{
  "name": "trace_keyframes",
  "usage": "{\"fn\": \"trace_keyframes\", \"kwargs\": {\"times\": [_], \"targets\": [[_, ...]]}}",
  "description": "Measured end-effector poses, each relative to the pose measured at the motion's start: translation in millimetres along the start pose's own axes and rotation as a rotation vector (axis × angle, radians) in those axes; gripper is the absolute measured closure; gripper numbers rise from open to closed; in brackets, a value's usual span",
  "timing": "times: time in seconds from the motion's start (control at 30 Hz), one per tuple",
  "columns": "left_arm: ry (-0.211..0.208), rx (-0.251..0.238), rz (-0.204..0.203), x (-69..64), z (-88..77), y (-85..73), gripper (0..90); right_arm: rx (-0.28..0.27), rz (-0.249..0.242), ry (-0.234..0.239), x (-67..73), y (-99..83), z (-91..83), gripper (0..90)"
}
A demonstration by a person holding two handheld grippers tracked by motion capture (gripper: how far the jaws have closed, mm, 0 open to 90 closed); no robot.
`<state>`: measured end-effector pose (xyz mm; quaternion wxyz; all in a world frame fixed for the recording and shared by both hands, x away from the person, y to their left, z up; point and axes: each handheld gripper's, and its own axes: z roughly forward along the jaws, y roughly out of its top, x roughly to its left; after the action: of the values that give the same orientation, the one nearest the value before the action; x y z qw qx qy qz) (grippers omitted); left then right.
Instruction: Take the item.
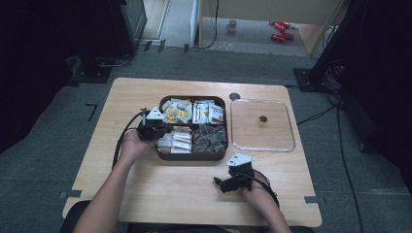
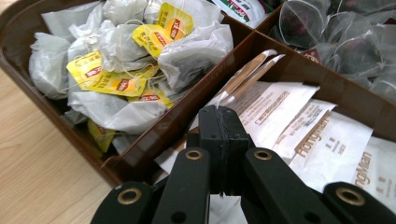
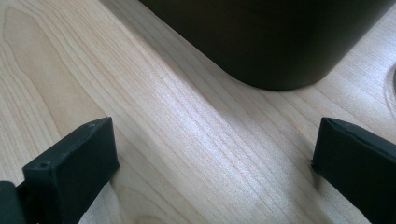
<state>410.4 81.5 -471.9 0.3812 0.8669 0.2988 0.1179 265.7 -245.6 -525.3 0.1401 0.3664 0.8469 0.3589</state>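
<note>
Since the left gripper (image 2: pixel 223 135) has its jaws pressed together over the white sachets (image 2: pixel 299 126) in the brown tray's (image 2: pixel 135 154) near-left compartment, apparently pinching none, they should handle light, thin and slippery, best nipped by an edge, while the right gripper (image 3: pixel 212 154) rests spread on the surface (image 3: pixel 177 116)

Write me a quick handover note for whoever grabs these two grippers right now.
Left gripper: jaws shut, tips over the near-left compartment of the dark brown four-part tray, above the white paper sachets with brown print; whether it pinches one I cannot tell.
Right gripper: open, holding nothing, low over the light wooden table beside the tray's corner.
Clear square plastic lid lies off the tray, to its right.
Done: tray uncovered, left gripper at the sachets.
Left, probably: lift a sachet out and set it down.
</note>
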Motion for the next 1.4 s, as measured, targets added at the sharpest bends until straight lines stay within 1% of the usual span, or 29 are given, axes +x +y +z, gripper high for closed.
{"fn": "trace_keyframes", "kwargs": {"times": [0.03, 0.13, 0.17, 0.5, 0.53, 0.63, 0.97, 1.4], "targets": [[-0.002, -0.002, -0.003, 0.9, -1.3, -0.3, 90.0, 0.0, 0.0, 0.0, 0.0, 0.0, 0.0, 0.0], [-0.018, -0.015, -0.033, 4.4, -6.3, -0.6, 90.0, 0.0, 0.0, 0.0, 0.0, 0.0, 0.0, 0.0], [-0.02, -0.019, -0.038, 5.0, -7.7, -0.5, 90.0, 0.0, 0.0, 0.0, 0.0, 0.0, 0.0, 0.0], [-0.04, -0.038, -0.056, 4.8, -13.6, 1.4, 90.0, 0.0, 0.0, 0.0, 0.0, 0.0, 0.0, 0.0], [-0.041, -0.039, -0.07, 5.2, -14.6, 1.8, 90.0, 0.0, 0.0, 0.0, 0.0, 0.0, 0.0, 0.0], [-0.047, -0.055, -0.091, 6.8, -18.2, 2.4, 90.0, 0.0, 0.0, 0.0, 0.0, 0.0, 0.0, 0.0], [-0.048, -0.073, -0.124, 7.7, -28.8, 4.8, 90.0, 0.0, 0.0, 0.0, 0.0, 0.0, 0.0, 0.0], [-0.056, -0.094, -0.15, 6.2, -41.9, 8.5, 90.0, 0.0, -0.002, 0.002, -0.1, 0.2, 0.2, 0.0]]}}
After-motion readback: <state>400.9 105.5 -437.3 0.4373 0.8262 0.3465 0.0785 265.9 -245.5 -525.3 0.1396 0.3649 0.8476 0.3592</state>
